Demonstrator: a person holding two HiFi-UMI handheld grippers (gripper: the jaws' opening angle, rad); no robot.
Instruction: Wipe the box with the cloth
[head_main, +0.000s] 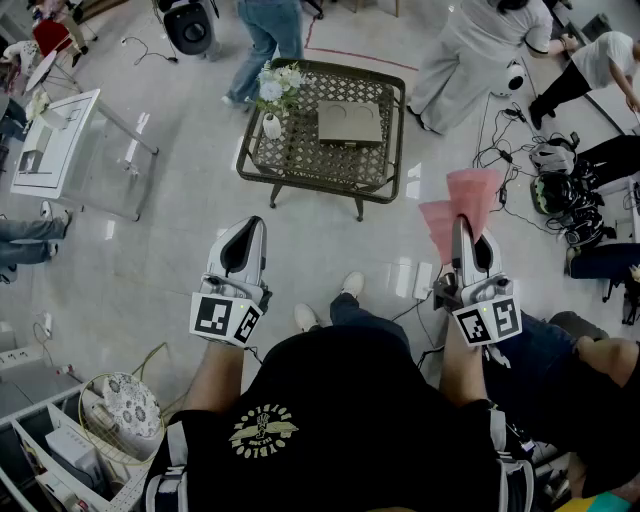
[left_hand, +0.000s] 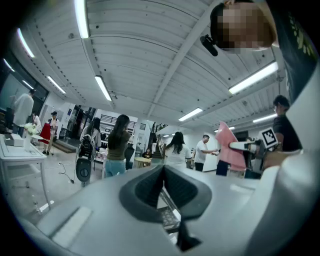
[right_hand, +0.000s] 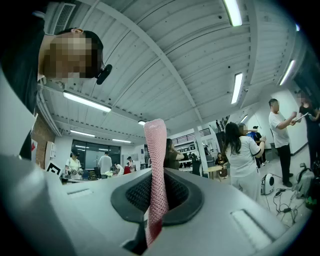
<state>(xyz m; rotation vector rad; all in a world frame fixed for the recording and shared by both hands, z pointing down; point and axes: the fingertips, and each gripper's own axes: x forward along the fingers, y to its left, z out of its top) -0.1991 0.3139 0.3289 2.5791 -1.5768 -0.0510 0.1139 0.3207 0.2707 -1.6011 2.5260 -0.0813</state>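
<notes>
1. The right tool (head_main: 462, 228) is clamped on a pink mesh cloth (head_main: 460, 200). The cloth stands up out of its jaws and fans out beyond the tips.
2. The left tool (head_main: 243, 228) has its jaws pressed together at the tips, with nothing between them.
3. The flat grey-beige rectangular box (head_main: 349, 122) lies well ahead of both tools, between them, on a dark lattice metal worktop (head_main: 300, 155).
4. A white vase of pale flowers (head_main: 273, 98) stands on the worktop ahead of the left tool.
</notes>
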